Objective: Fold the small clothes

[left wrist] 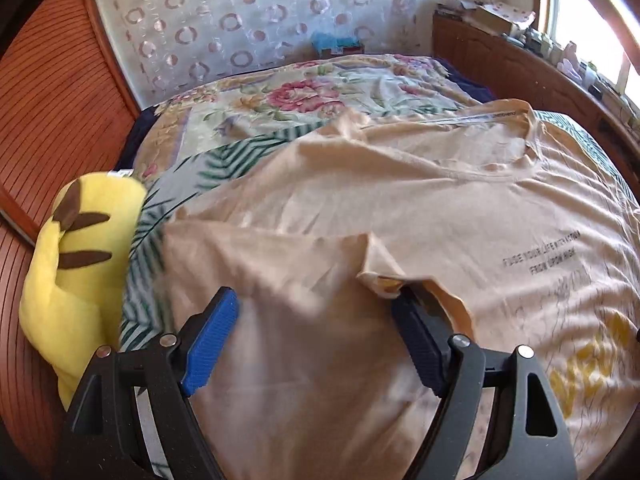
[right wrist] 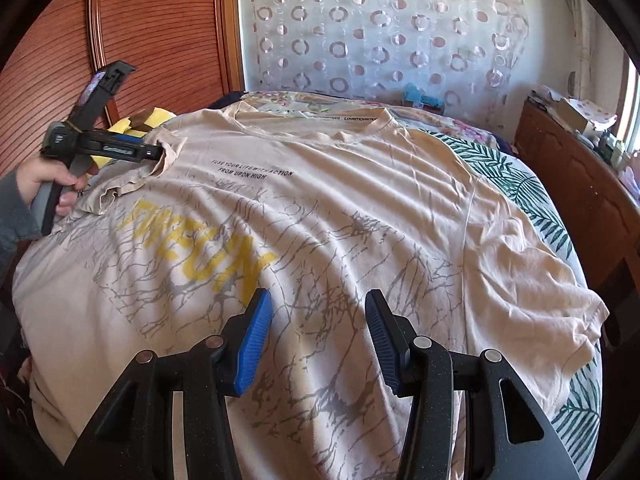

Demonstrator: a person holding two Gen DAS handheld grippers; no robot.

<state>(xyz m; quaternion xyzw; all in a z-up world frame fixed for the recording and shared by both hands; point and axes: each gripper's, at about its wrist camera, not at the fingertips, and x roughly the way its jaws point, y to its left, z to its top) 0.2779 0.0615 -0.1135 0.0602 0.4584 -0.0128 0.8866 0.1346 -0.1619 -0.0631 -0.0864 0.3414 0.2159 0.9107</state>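
spread flat across the bed (right wrist: 560, 184), chest print upward: beige t-shirt (right wrist: 320, 208), collar toward the circle-patterned curtain (right wrist: 360, 28), one sleeve lying out toward the wooden cabinet (right wrist: 572, 168). at the shirt's other sleeve, left tool (left wrist: 316, 308) with blue fingers (left wrist: 210, 344) spread wide, a bunched fold of sleeve cloth draped over one fingertip but not pinched between both, yellow plush toy (left wrist: 76, 256) just beside that edge of the shirt. over the shirt's lower printed part, right tool (right wrist: 318, 336) hovering with jaws apart and nothing but flat cloth beneath the gap.
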